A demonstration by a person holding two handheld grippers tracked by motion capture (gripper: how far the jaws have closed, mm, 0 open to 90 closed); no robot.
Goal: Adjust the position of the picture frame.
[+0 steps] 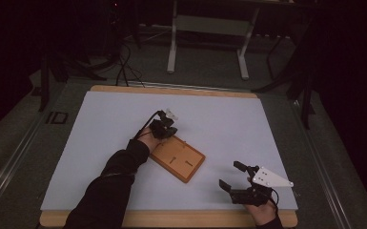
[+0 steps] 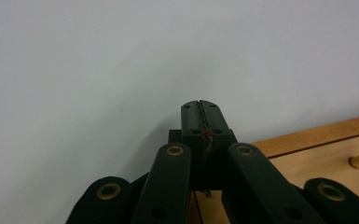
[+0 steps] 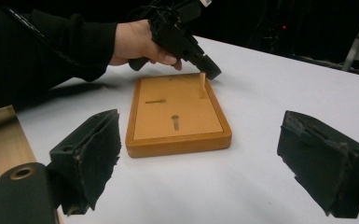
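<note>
High view, from above the desk: a shallow wooden tray (image 1: 178, 158) lies askew a little right of the middle of the white desk (image 1: 100, 143), and the left tongs (image 1: 168, 128) meet its far corner. From the right gripper view, the tray (image 3: 177, 116) carries three small wooden pegs: one peg standing (image 3: 202, 84) at the far edge, touching or just beside the left tongs' tip (image 3: 210, 71), and two flat pegs (image 3: 155, 101) (image 3: 175, 122) on the tray floor, apart from each other. In the left gripper view the left tongs (image 2: 200, 109) are pressed fully together, with something thin and red-tipped (image 2: 206, 135) caught low between them; what it is cannot be told. Whether they actually pinch the upright peg cannot be told either.

As a judgement, the work is at an early to middle stage: one peg appears set up or being lifted at the rim, and two flat pegs lie untouched, so most of the handling seems left to do.

The person's left hand (image 3: 137, 42) comes in over the tray's near-left side, sleeve low to the desk, tool pitched forward and down so its tip points at the far corner. The right tongs (image 1: 233, 176) hover near the desk's front right edge, well apart from the tray, spread wide and holding nothing, aimed towards the tray.
</note>
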